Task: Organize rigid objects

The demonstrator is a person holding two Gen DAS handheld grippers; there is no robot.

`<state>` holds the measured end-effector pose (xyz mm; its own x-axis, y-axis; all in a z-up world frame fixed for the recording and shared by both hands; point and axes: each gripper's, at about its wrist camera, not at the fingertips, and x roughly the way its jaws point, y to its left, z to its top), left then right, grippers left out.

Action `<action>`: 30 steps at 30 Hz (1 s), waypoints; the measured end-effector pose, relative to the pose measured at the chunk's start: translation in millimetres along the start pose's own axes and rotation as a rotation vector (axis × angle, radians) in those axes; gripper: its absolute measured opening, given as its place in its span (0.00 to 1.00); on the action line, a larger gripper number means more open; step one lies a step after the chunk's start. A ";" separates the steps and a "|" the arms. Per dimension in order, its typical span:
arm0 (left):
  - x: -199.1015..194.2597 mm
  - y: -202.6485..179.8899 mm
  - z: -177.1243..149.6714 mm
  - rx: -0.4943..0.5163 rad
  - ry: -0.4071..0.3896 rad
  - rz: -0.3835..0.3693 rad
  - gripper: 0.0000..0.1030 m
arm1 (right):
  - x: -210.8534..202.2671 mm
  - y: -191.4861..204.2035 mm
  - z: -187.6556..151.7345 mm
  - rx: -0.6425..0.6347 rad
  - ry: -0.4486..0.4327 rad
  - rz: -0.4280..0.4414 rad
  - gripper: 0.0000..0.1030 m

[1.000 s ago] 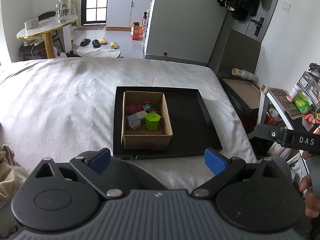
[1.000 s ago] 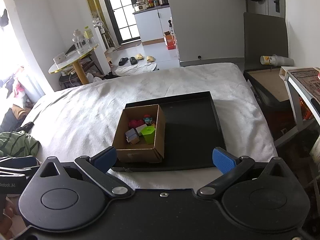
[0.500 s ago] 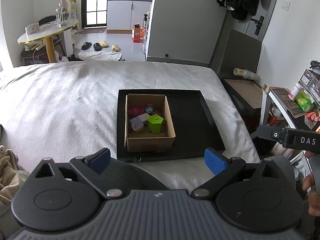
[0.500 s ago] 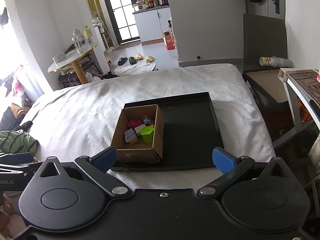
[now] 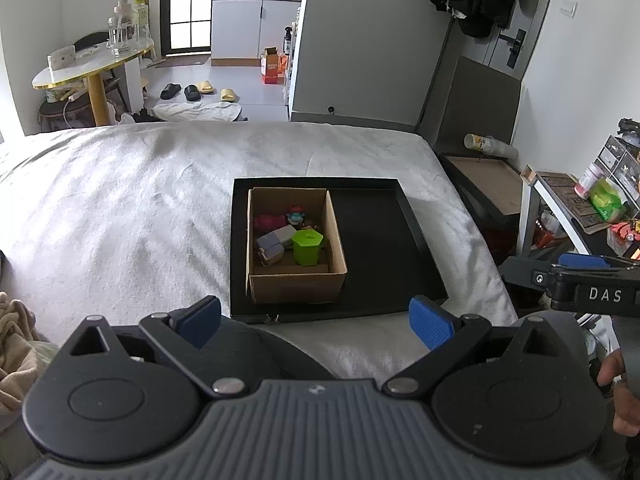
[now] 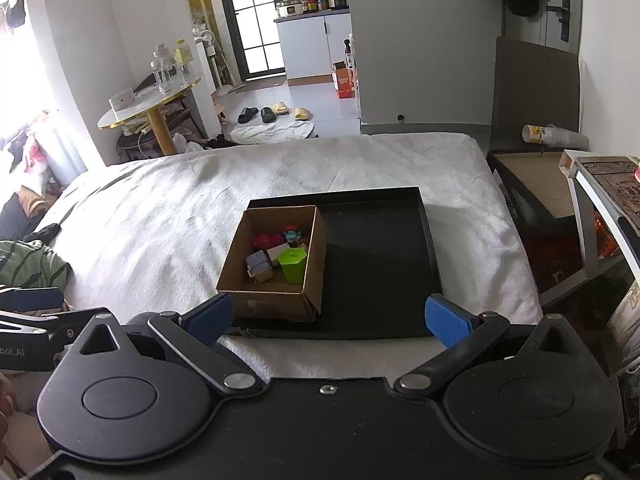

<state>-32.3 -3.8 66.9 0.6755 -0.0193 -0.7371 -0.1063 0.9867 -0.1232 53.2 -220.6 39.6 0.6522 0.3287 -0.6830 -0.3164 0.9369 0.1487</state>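
Grippers first, nearest you: your left gripper [image 5: 314,320] and your right gripper [image 6: 328,320] both hang with their blue pads spread wide and nothing between them, short of the tray's near edge. Beyond them the black tray [image 5: 384,248] lies flat on the white bedcover [image 5: 120,216]. An open cardboard box [image 5: 296,284] sits in the tray's left half, against its left wall. Inside the box you have a lime-green hexagonal cup [image 5: 306,246] standing upright, a grey-lilac block [image 5: 272,242] just beside it, a pink piece [image 5: 264,222] and a small figurine [image 5: 297,214] (red top, blue body) at the far end.
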 end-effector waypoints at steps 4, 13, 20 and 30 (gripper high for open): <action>-0.1 0.0 -0.1 -0.001 0.001 0.000 0.97 | -0.3 -1.0 0.1 0.004 0.003 -0.002 1.00; 1.2 0.5 0.0 -0.002 0.006 0.006 0.97 | -0.8 -0.5 -0.6 0.000 0.005 -0.008 1.00; 1.6 -0.4 -0.1 0.005 0.008 -0.004 0.97 | 0.9 -1.2 -0.5 0.003 0.009 -0.004 1.00; 3.1 1.1 -0.4 0.004 0.002 -0.014 0.97 | 1.7 -0.4 -1.8 -0.004 0.010 0.000 1.00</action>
<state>-30.7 -2.9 64.2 0.6752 -0.0333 -0.7369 -0.0940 0.9870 -0.1306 53.2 -220.6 37.1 0.6453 0.3277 -0.6901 -0.3197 0.9362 0.1457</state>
